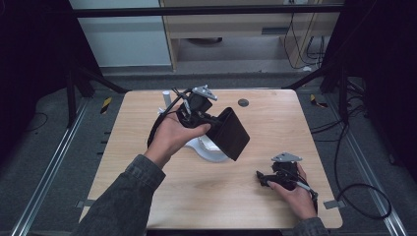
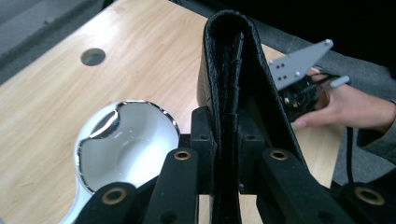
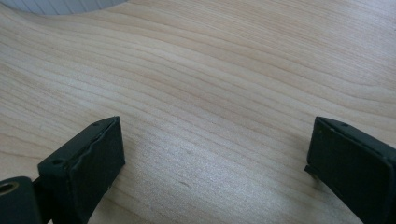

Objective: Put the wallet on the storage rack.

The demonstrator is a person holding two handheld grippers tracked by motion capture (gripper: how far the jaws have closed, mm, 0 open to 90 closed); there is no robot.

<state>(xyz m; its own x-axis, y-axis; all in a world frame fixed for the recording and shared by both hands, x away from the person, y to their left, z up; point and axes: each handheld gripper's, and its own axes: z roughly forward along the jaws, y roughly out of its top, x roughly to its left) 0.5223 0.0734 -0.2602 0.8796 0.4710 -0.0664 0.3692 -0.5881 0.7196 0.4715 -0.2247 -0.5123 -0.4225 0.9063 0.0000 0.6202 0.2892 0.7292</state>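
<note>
The left gripper [image 2: 223, 154] pinches a folded black wallet [image 1: 231, 133] at one end, its long axis running straight out beyond the fingers, above a white bowl [image 2: 126, 149] partly hidden behind it. The right gripper [image 3: 215, 163], well apart, has its fingers spread over bare table [image 3: 210, 84]; the right finger is cut off.

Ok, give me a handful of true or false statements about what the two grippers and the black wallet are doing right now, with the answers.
1. The left gripper is clamped on the black wallet. True.
2. The wallet lies flat on the table. False: it is held up above it.
3. The right gripper has its jaws wide apart with nothing between them. True.
4. The right gripper holds the white dish. False: the dish rests on the table, below the wallet.
5. The wallet is folded shut. True.
</note>
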